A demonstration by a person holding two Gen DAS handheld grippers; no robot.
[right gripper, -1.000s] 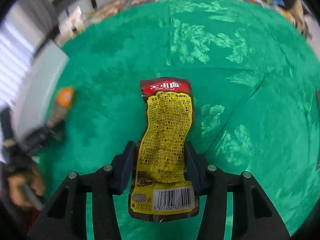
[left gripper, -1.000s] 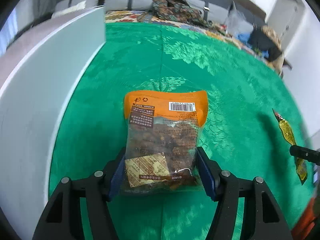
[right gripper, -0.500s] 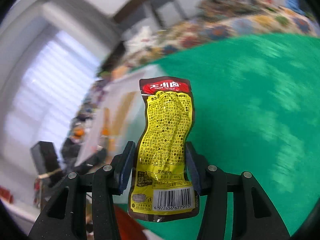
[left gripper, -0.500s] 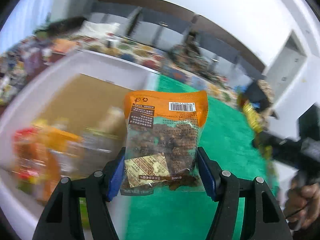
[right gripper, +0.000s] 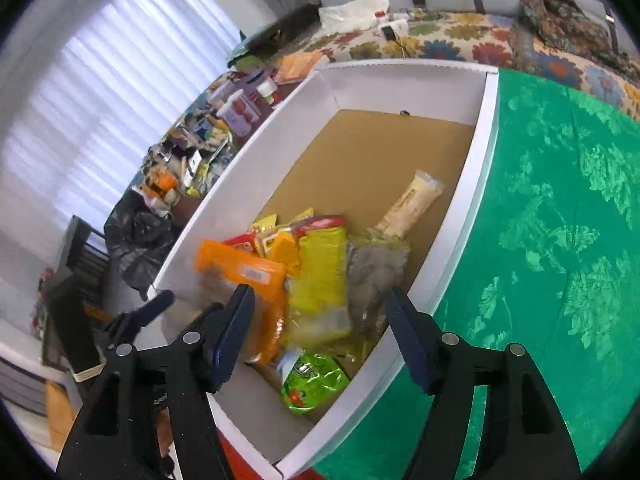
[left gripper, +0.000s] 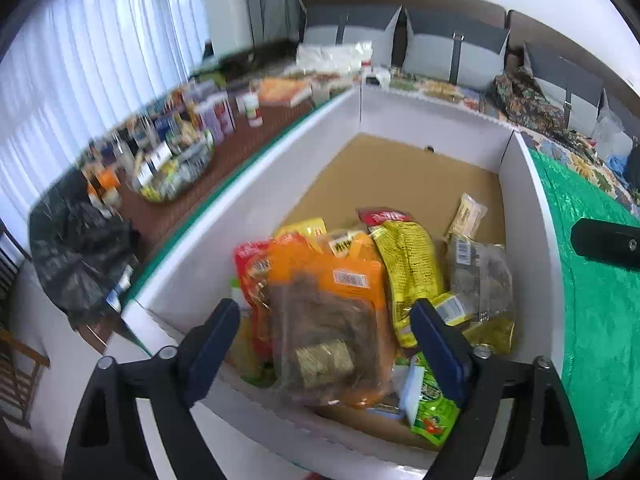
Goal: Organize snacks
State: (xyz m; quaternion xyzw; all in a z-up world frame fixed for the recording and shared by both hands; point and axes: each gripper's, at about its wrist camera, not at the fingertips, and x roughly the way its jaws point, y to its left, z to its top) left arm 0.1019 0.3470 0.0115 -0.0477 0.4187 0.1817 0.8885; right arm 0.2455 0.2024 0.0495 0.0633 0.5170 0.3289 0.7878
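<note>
Looks like a home living/dining room. Sheer white curtains [left gripper: 92,52] cover a big window, grey sofa cushions [left gripper: 452,52] line the back wall, and a floral cloth [right gripper: 436,40] and a green patterned cloth [right gripper: 560,220] cover the surfaces. A side table [left gripper: 248,136] is crowded with bottles, boxes and jars (household clutter), with a black bin bag [left gripper: 80,256] beside it.

Green cloth [right gripper: 560,240], black bag [left gripper: 80,256], floral cover [right gripper: 440,46]

box [left gripper: 536,216] fills frame centre, snack packets [left gripper: 360,292] piled in its near end, far end bare. tablecloth [left gripper: 592,320] at right; cluttered side table [left gripper: 172,160] upper left.
</note>
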